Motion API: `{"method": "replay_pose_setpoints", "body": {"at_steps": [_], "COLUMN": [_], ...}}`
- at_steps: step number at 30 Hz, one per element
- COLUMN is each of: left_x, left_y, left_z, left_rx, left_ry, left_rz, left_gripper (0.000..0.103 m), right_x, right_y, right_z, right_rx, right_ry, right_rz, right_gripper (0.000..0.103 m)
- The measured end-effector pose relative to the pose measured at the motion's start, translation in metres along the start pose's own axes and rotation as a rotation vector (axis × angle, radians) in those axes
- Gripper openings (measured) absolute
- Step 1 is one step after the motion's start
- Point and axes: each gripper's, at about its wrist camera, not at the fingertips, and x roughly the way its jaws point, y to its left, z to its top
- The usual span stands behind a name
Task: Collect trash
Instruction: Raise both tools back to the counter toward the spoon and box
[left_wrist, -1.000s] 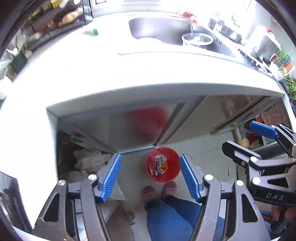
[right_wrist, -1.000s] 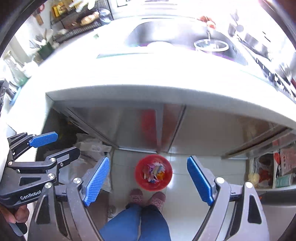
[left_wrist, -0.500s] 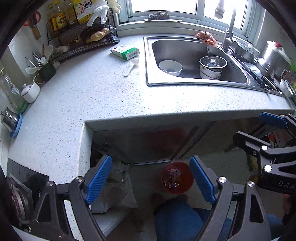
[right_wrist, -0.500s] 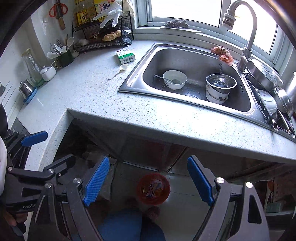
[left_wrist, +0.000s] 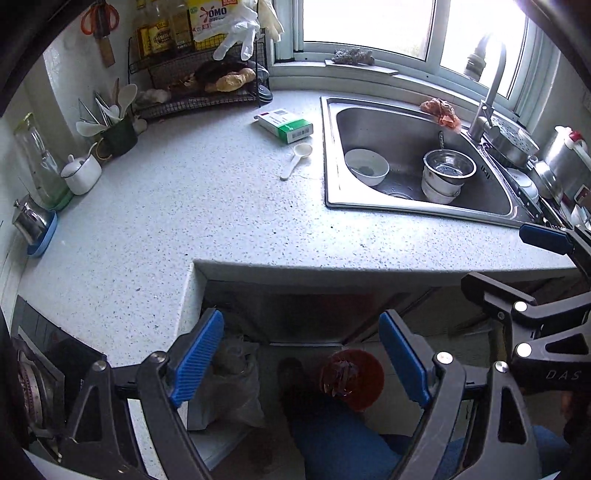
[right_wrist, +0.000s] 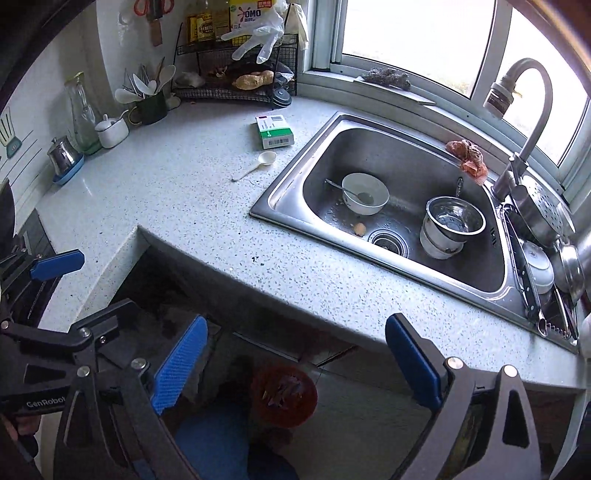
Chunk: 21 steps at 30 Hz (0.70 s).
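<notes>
From my feed the red bin (left_wrist: 352, 378) under the table (left_wrist: 184, 221) sits in shadow with its contents too dim to identify, while the frame edge crops the right hand-held gripper (left_wrist: 546, 295) in the left view.

The left gripper (left_wrist: 301, 363) is held with its jaws spread wide, the blue pads (left_wrist: 195, 356) well apart and nothing between them. The right gripper (right_wrist: 295, 365) is posed the same way, jaws wide and empty, its blue pads (right_wrist: 413, 360) facing each other. Each gripper shows at the edge of the other's view, side by side; the person's blue-clad legs (left_wrist: 343, 443) stand below
</notes>
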Motion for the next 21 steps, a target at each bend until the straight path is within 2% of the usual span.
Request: {"method": "replay_pose_setpoints", "body": {"at_steps": [9,13,21], "left_x": [0.028,0.049,0.094], "left_y": [0.022,0.031,0.044], "left_z": [0.027,0.052,0.12], "left_rx": [-0.029,-0.027,0.044], "left_ry": [0.028,0.06,0.099], "left_rz": [-0.002,-0.016,-0.06], "left_gripper": [0.085,0.085,0.085], "right_x": [0.026,0.043,0.079], "right_y": [0.003,-0.001,-0.016], "right_z": [0.031,0.051,0.102], "right_rx": [-0.034,-0.011,0.047], "right_ry": [0.007,0.031,0.075], "right_rz": [0.018,0.013,-0.008], "right_gripper": [0.101,0.101,0.101]}}
